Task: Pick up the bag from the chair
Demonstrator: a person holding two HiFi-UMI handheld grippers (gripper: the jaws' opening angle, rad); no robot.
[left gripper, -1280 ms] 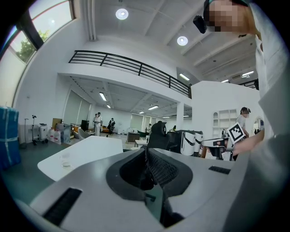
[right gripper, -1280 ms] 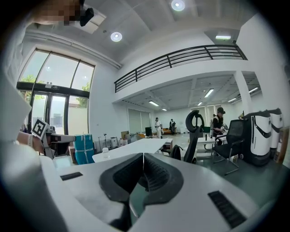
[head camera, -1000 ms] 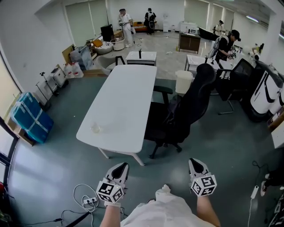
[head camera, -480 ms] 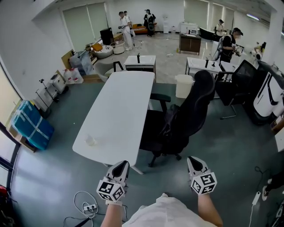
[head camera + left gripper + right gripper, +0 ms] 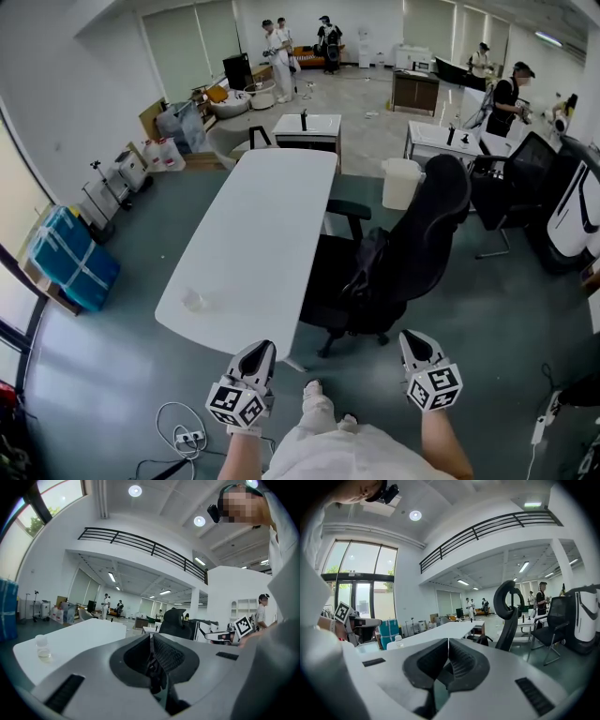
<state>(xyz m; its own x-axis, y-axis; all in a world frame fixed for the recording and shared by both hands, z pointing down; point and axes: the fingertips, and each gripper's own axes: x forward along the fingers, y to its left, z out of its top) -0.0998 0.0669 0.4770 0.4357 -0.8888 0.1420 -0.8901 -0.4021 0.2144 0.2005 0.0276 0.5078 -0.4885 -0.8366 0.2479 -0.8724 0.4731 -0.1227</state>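
Bag (image 5: pixel 367 270), dark in colour, lies on the seat of the black chair (image 5: pixel 431 220), close against its backrest. Left claw (image 5: pixel 257 351) and right claw (image 5: pixel 413 341) are both on the near side of the chair, well apart from it and from the bag, and they touch nothing. In the left gripper view the two jaws are pressed together with nothing between them. The right gripper view shows the same: jaws clenched and empty. In the right gripper view the bag shows just left of the chair's backrest. The long white table (image 5: pixel 267 211) stands just beside the chair, on its left side in the head view. A small clear bottle (image 5: pixel 193 300) stands on the table, well apart from the chair. A white bin (image 5: pixel 401 182) stands behind the chair.
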